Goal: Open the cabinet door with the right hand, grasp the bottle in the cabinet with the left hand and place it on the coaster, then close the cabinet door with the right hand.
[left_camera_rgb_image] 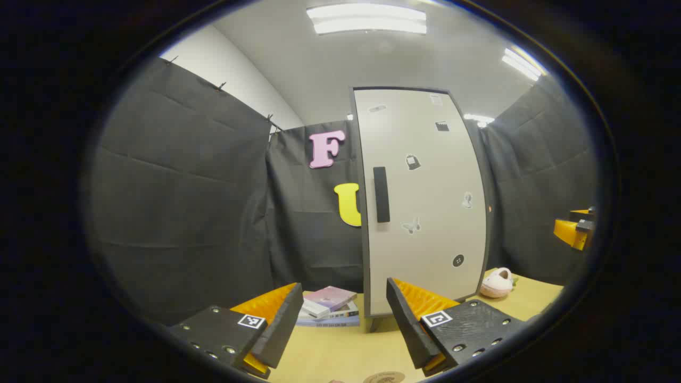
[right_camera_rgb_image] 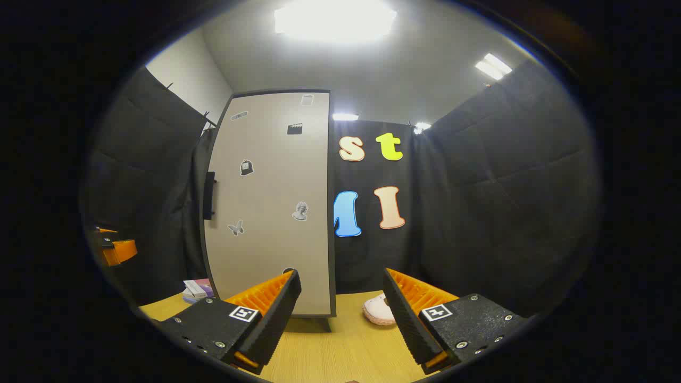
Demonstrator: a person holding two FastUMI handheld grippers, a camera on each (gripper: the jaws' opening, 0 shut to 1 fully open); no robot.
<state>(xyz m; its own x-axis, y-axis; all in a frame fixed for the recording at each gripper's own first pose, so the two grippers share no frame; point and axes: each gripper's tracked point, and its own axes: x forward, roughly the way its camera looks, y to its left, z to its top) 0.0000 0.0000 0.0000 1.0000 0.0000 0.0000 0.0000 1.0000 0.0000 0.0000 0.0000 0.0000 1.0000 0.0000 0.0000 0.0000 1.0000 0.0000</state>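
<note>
A tall pale cabinet [left_camera_rgb_image: 425, 197] stands on the wooden table with its door shut, a dark vertical handle [left_camera_rgb_image: 381, 194] near the door's left edge. In the right gripper view the same cabinet [right_camera_rgb_image: 271, 202] stands left of centre, its handle [right_camera_rgb_image: 208, 195] at the far left side. My left gripper [left_camera_rgb_image: 340, 324] is open in front of the cabinet, nothing between its fingers. My right gripper [right_camera_rgb_image: 343, 314] is open too, held before the cabinet's right edge. A round coaster [left_camera_rgb_image: 384, 377] lies on the table at the bottom edge. The bottle is hidden.
A stack of books [left_camera_rgb_image: 330, 306] lies left of the cabinet, and a pale slipper-like toy [left_camera_rgb_image: 497, 283] sits to its right. The other gripper [left_camera_rgb_image: 574, 230] shows at the right edge of the left gripper view. Black cloth walls enclose the table [right_camera_rgb_image: 340, 346].
</note>
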